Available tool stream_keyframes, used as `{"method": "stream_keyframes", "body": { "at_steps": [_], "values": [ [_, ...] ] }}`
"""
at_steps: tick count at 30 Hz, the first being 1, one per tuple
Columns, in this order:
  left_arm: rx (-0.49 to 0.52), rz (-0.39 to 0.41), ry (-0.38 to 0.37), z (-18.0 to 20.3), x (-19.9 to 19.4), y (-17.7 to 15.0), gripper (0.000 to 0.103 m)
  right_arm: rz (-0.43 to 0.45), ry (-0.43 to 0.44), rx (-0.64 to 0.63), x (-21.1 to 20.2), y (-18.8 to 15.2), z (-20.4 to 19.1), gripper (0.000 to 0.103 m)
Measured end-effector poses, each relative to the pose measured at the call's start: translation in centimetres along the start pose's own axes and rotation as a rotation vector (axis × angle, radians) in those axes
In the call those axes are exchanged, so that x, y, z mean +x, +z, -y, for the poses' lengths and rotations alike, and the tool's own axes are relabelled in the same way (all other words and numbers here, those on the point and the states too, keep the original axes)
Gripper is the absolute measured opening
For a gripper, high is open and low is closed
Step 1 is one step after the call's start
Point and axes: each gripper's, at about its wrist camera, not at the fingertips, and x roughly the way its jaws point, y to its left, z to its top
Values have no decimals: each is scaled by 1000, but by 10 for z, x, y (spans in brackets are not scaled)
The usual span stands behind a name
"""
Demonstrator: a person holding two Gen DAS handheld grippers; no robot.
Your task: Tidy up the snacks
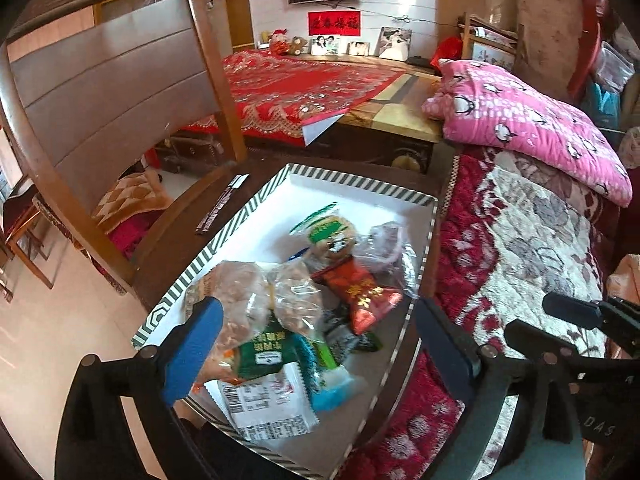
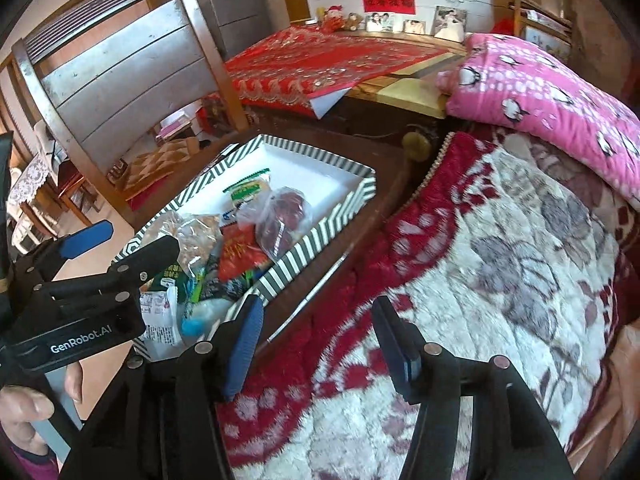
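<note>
Both jaws released; left gripper (image 1: pixel 316 344) over striped-rim white cardboard tray (image 1: pixel 224 236): drop squarely, pinch one clear snack bag (image 1: pixel 248 300) only.

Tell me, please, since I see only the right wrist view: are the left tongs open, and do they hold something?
Observer: The left tongs are wide open and hold nothing. They hover over the near end of the striped tray.
Operator: Which snack lies nearest to them?
Observer: A white packet with its barcode label facing up.
Operator: Is anything outside the tray on its left?
Observer: Yes, a dark flat strip lies on the table, beside the tray's left rim.
</note>
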Motion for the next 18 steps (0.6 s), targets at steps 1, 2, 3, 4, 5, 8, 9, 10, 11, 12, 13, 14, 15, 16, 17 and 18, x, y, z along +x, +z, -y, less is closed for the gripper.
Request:
{"method": "stream_keyframes", "body": {
  "at_steps": [1, 2, 3, 4, 5, 8, 9, 10, 11, 12, 13, 14, 15, 16, 17, 18],
  "values": [
    [0, 4, 0, 1, -2, -1, 96, 2, 2, 7, -1, -3, 1, 61],
    [1, 4, 0, 2, -3, -2, 96, 6, 4, 10, -2, -5, 1, 61],
    [2, 1, 3, 1, -3, -3, 96, 7, 2, 8, -2, -7, 1, 61],
    [4, -5, 11, 1, -3, -5, 96, 6, -5, 1, -1, -9, -1, 61],
    [4, -9, 17, 1, -3, -6, 96, 6, -8, -3, -1, -9, -2, 61],
    [-5, -8, 17, -2, -5, -10, 96, 17, -8, -18, 0, -11, -9, 61],
    [-9, -7, 16, -4, -6, -10, 96, 18, -4, -21, 1, -13, -11, 62],
    [-13, -8, 17, -5, -6, -11, 96, 17, -3, -24, 2, -14, -13, 62],
    [-18, -11, 18, -7, -5, -11, 96, 14, -3, -29, 4, -15, -16, 62],
    [-21, -14, 18, -8, -5, -11, 96, 11, -2, -35, 5, -16, -18, 62],
    [-26, -19, 18, -9, -4, -12, 96, 9, -2, -40, 6, -16, -20, 62],
    [-29, -24, 17, -10, -3, -12, 96, 8, -1, -45, 7, -17, -21, 62],
    [-32, -26, 15, -11, -2, -12, 96, 10, 0, -48, 7, -17, -22, 62],
    [-33, -26, 15, -11, -2, -13, 96, 14, 1, -49, 7, -17, -23, 62],
    [-32, -24, 19, -11, -2, -12, 96, 13, 3, -50, 8, -17, -24, 63],
    [-31, -23, 20, -11, -2, -12, 96, 7, 4, -52, 10, -17, -24, 63]
  ]
}}
